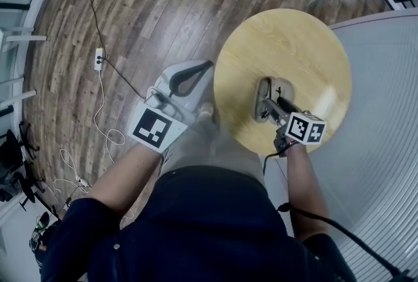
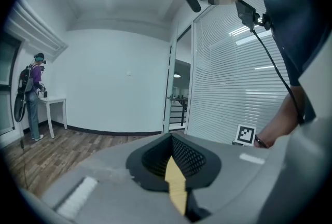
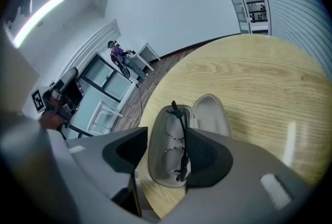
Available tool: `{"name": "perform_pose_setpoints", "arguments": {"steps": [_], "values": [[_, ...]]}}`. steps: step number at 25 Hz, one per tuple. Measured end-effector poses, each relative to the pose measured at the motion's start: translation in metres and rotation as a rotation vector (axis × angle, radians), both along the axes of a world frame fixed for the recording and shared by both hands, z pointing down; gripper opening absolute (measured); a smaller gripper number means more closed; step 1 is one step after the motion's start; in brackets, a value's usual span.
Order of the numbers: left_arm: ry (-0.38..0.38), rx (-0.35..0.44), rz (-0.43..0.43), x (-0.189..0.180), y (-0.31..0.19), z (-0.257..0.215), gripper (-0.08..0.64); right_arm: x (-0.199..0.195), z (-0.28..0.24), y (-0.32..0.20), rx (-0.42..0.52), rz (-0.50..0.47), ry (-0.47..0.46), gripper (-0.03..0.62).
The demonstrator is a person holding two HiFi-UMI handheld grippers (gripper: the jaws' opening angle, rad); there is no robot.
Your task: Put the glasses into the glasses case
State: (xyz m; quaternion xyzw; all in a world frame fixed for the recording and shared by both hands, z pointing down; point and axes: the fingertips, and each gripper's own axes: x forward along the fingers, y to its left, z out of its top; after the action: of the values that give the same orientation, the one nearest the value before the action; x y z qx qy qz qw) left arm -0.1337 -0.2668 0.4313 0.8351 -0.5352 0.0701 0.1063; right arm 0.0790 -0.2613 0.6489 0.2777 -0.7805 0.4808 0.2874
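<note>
I am holding my right gripper (image 3: pixel 166 141) over the open glasses case (image 3: pixel 155 168), its jaws spread wide and gripping nothing. The glasses (image 3: pixel 175 140) are lying inside the case's lower half, their dark arm running just beside one jaw pad. The lid (image 3: pixel 211 114) is lying open alongside. The case is sitting on the round wooden table (image 3: pixel 259 72). My left gripper (image 2: pixel 174 168) is pointing out into the room, off beside the table's edge, its jaws pressed together and empty.

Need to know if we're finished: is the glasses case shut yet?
No, the glasses case lies wide open on the table with the glasses inside it.
</note>
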Motion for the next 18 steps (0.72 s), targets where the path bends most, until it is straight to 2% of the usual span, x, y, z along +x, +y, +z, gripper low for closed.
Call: {"name": "perform_pose_setpoints", "arguments": {"steps": [4, 9, 18], "values": [[-0.016, 0.008, 0.007, 0.004, 0.017, 0.0, 0.005, 0.009, -0.001, 0.006, 0.039, -0.006, 0.022, 0.267], [-0.017, 0.046, 0.025, 0.012, 0.026, -0.018, 0.005, 0.01, -0.02, 0.013, 0.076, 0.01, 0.001, 0.288], [-0.027, 0.146, 0.083, 0.034, 0.034, -0.062, 0.005, 0.036, -0.059, 0.029, 0.161, 0.069, 0.002, 0.29]]}}
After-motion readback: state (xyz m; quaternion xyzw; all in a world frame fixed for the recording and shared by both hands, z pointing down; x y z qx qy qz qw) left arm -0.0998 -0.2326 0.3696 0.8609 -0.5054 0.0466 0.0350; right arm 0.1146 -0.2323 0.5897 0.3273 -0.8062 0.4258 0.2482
